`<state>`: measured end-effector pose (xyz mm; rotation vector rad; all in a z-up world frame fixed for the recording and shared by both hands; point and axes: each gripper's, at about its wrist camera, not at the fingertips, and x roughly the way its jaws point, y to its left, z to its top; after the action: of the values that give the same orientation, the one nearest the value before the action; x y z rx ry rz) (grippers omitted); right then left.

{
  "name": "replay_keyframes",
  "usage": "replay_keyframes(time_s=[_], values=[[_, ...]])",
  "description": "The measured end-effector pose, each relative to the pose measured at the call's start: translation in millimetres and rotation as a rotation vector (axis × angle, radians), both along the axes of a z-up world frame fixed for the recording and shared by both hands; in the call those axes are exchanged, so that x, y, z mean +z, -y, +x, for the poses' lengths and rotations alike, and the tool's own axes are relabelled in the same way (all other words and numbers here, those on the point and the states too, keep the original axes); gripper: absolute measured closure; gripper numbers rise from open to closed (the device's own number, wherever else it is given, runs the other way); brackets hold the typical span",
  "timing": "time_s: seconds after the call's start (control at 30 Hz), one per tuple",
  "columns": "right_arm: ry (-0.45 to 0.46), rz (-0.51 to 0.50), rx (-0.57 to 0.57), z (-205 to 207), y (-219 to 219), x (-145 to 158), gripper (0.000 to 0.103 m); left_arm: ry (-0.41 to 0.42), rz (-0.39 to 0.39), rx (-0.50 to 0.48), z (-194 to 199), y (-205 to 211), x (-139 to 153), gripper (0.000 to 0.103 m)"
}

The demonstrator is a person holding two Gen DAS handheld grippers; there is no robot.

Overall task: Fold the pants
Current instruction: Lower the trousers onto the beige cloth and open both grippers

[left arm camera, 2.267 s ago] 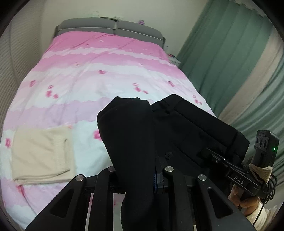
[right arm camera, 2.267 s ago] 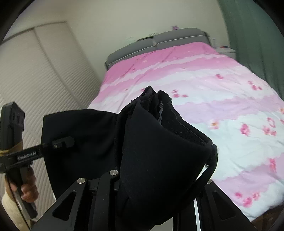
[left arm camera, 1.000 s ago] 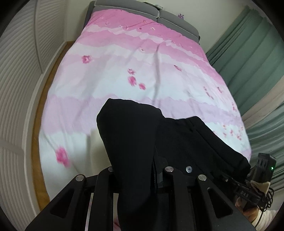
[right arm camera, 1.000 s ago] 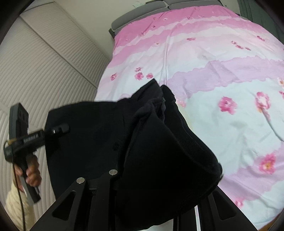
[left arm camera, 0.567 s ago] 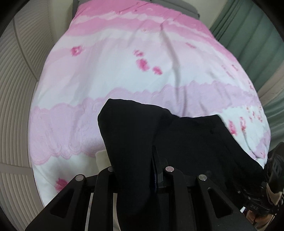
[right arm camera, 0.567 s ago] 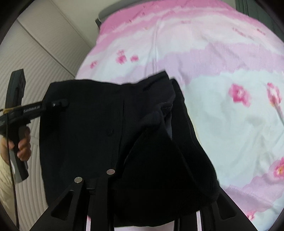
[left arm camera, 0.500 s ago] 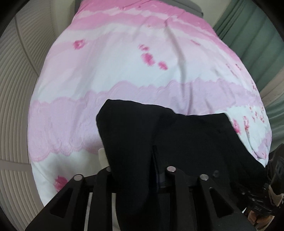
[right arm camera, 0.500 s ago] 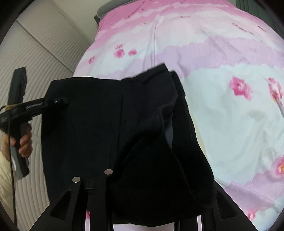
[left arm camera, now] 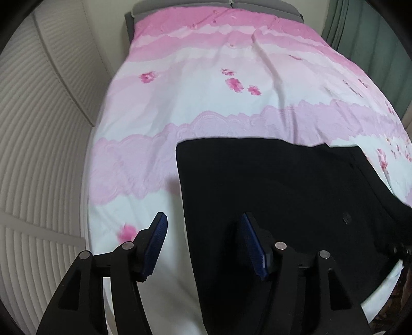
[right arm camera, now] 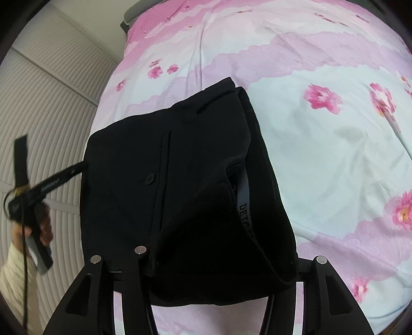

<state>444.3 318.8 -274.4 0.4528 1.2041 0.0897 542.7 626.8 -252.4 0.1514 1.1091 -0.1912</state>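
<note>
The folded black pants (left arm camera: 270, 195) lie on the pink and white bedspread (left arm camera: 219, 85) near its front edge. My left gripper (left arm camera: 203, 247) is open and empty, its blue pads (left arm camera: 154, 242) straddling the pants' left edge just above the cloth. In the right wrist view the pants (right arm camera: 180, 175) bunch over my right gripper (right arm camera: 206, 257), which is shut on their waistband end; its fingertips are hidden by the cloth. The left gripper (right arm camera: 77, 168) shows at the left, by the pants' far corner.
A ribbed white wardrobe (left arm camera: 38, 128) runs along the left of the bed. The grey headboard (left arm camera: 231, 3) is at the far end and green curtains (left arm camera: 373, 38) hang at the right. The bedspread beyond the pants is bare.
My left gripper has opened and let go of the pants, which now lie flat on the bed. The right gripper has lowered with its end still held.
</note>
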Motion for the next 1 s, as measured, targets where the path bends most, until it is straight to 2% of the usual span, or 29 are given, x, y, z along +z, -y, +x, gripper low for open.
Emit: replay_keyframes(time_s=[0.07, 0.13, 0.2, 0.27, 0.33, 0.37, 0.4, 0.43, 0.57, 0.7, 0.83, 1.0], values=[[0.003, 0.0, 0.011, -2, 5, 0, 0.045, 0.0, -0.026, 0.03, -25, 2, 5, 0.042], [0.044, -0.036, 0.072, -2, 2, 2, 0.045, -0.002, -0.045, 0.056, -50, 8, 7, 0.042], [0.061, -0.083, 0.125, 1, -2, 1, 0.045, 0.003, -0.02, 0.084, -72, 18, 10, 0.042], [0.042, -0.082, 0.147, 4, -1, -2, 0.044, 0.025, 0.008, 0.104, -92, 32, 14, 0.042], [0.048, -0.045, 0.14, 1, 6, 2, 0.033, 0.057, 0.032, 0.122, -114, 52, 22, 0.037], [0.059, -0.041, 0.123, -2, 10, 7, 0.019, 0.067, 0.034, 0.129, -121, 60, 25, 0.036], [0.074, -0.031, 0.11, -5, 15, 12, 0.01, 0.072, 0.025, 0.137, -129, 70, 28, 0.036], [0.097, -0.02, 0.108, -8, 19, 18, 0.009, 0.07, 0.01, 0.148, -136, 80, 32, 0.036], [0.12, -0.039, 0.187, -19, 33, 43, 0.009, 0.081, -0.024, 0.208, -158, 113, 50, 0.036], [0.171, -0.102, 0.265, -44, 54, 70, 0.009, 0.138, -0.039, 0.266, -189, 159, 81, 0.036], [0.267, -0.145, 0.318, -79, 95, 103, 0.009, 0.184, -0.018, 0.322, -220, 209, 113, 0.03], [0.371, -0.235, 0.343, -127, 169, 153, 0.009, 0.262, -0.06, 0.349, -269, 281, 151, 0.02]])
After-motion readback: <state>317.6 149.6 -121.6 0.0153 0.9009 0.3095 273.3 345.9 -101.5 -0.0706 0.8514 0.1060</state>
